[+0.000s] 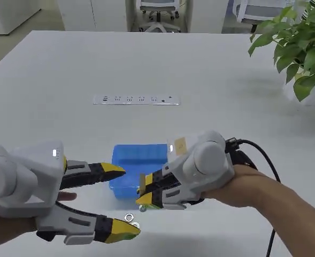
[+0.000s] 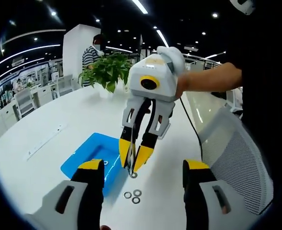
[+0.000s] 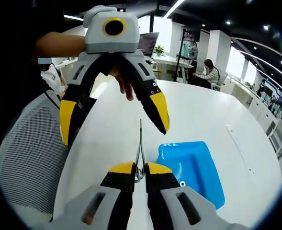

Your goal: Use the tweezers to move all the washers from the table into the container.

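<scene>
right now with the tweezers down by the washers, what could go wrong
1. The thin tweezers are pinched between the right gripper's fingers. Pressing them on the table could twist them loose.
2. The washers lie flat on the smooth top, so a missed pinch may send one skidding away.
3. The open left gripper hangs close and could nudge them.

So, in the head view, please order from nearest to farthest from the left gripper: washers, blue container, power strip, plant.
From the left gripper:
1. washers, at its lower jaw, and blue container, at its upper jaw: too close to call.
2. power strip, mid-table.
3. plant, far right.
</scene>
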`<state>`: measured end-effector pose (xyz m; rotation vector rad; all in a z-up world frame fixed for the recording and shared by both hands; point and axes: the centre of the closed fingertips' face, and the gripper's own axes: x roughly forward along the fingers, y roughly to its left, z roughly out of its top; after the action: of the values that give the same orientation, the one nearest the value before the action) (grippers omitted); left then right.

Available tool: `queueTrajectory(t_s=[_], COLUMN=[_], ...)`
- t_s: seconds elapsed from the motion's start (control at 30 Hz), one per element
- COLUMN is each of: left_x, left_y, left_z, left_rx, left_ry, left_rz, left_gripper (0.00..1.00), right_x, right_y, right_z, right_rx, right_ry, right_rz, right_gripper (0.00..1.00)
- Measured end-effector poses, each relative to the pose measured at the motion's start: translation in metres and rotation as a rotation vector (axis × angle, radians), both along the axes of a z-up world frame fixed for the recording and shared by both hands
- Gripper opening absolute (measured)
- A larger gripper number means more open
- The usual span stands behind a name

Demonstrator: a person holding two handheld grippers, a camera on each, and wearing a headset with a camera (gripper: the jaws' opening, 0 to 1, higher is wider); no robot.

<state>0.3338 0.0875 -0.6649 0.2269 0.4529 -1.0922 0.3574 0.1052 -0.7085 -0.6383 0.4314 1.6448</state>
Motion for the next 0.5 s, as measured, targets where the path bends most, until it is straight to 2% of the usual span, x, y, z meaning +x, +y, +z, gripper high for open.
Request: queueTrajectory(t_s=[0.1,0.5], left_x=[0.000,0.003], left_y=[0.004,0.012], left_z=[-0.001,0.008], left_rx=[0.001,-0.034], left_ry=[0.010,-0.007], left_rz=[0.023,0.091], left_gripper=[0.77,0.90], right_x=[0.006,0.023], right_y=[0.001,0.012], right_z=[0.002,0.008], right_rx=[-0.002,0.007], right_ry=[-0.002,-0.002], right_rz=[0.003,0.009], right_gripper=[0.10,0.10])
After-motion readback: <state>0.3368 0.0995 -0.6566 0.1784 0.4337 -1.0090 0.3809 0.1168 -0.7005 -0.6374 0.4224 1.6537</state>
